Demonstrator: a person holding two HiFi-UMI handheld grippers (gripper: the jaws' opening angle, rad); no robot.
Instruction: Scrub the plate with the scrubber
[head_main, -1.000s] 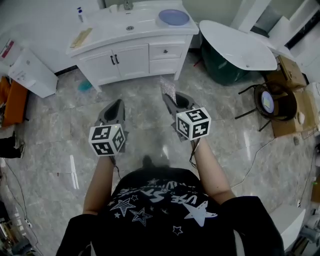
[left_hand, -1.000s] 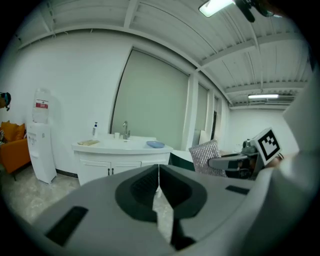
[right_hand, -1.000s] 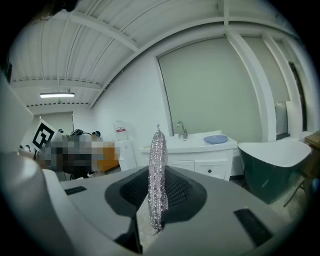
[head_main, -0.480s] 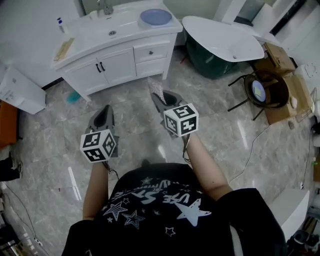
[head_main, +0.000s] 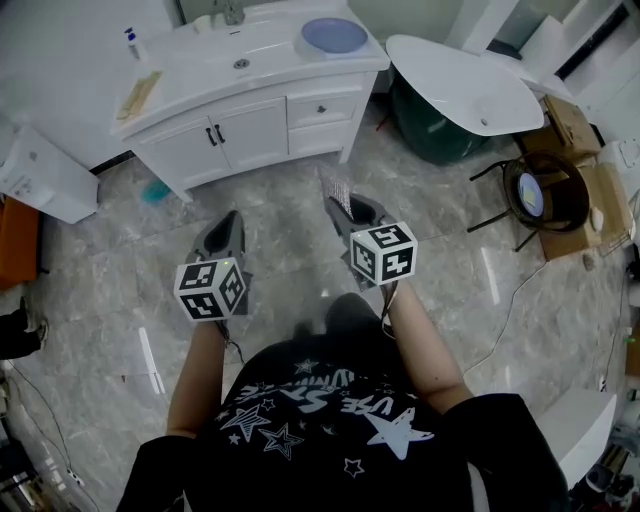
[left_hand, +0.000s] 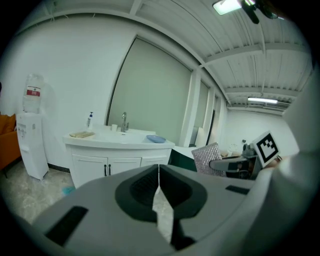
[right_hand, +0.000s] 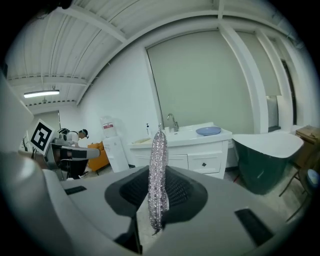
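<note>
**Left gripper** (head_main: 234, 218): fingers (left_hand: 140, 187) closed on nothing, their dark ribbed pads meeting along a thin seam.

**Right gripper** (head_main: 352, 207): fingers (right_hand: 181, 192) clamped on the scrubber (right_hand: 158, 170), a flat pad of silvery metallic mesh seen edge-on, with a loose lower tip.

**Plate** (head_main: 334, 35): a shallow, smooth blue disc lying at the right end of the glossy white counter (head_main: 190, 75). I stand well short of the counter, with both grippers over the marble-patterned floor (head_main: 290, 240).

**Risks, as I judge them:**
- The plate lies loose on a slick top, so scrubbing it unsupported could skate it off the counter's edge. The left fingers would need to open and steady it first.
- The thin scrubber is held by one edge, so it may fold or slip out under pressure.
</note>
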